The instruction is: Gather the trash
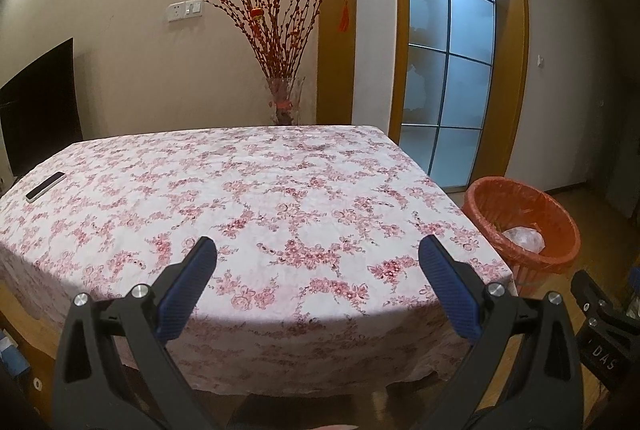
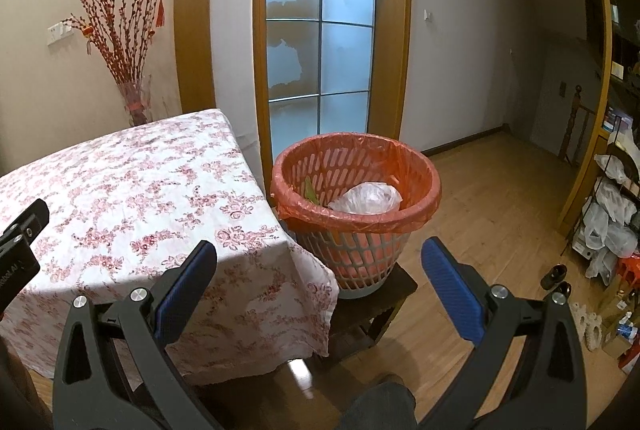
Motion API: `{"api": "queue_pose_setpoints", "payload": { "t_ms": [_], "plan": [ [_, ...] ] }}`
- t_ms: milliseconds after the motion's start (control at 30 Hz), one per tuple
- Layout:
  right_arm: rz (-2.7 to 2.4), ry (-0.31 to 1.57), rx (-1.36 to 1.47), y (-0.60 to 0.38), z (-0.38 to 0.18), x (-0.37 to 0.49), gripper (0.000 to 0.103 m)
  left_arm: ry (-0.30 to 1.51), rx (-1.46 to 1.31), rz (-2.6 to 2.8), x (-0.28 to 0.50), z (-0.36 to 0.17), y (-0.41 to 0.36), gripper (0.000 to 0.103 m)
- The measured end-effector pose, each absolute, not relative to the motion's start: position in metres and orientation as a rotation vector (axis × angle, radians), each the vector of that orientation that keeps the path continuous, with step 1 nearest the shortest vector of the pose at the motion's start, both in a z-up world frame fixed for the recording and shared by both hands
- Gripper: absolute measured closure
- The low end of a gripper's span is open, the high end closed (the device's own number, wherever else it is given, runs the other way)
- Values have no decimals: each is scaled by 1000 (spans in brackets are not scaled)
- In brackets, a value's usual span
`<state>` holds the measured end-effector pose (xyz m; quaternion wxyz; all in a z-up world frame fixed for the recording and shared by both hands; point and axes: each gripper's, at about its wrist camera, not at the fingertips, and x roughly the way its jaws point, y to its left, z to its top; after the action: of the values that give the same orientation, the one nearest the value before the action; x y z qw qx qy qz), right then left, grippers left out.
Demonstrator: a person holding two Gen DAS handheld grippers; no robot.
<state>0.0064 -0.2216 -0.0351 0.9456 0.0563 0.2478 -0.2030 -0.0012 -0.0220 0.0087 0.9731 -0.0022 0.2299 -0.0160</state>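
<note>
Both my claws hang spread and empty: left gripper (image 1: 318,250) over the near edge of the pink-flowered white tablecloth (image 1: 256,190), right gripper (image 2: 318,254) pointing at the round orange-lined lattice plastic basket (image 2: 356,166). That basket stands ahead and just right of the table's corner, nearer my right hand, already holding a crinkled clear plastic bag (image 2: 368,198). I see no loose trash on the cloth, only a flat white-edged phone (image 1: 45,187) far left.

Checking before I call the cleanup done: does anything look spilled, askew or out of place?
Nothing stands out. The bin stands upright beside the table with trash inside; only a small flat device lies on the cloth.
</note>
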Motion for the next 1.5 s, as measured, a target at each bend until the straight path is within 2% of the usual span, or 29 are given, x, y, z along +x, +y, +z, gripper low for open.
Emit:
{"api": "queue_pose_setpoints", "payload": {
  "t_ms": [1500],
  "plan": [
    [-413,528,127,-217,-40,10,2,463,-10,4,2,11,-20,4]
  ]
}}
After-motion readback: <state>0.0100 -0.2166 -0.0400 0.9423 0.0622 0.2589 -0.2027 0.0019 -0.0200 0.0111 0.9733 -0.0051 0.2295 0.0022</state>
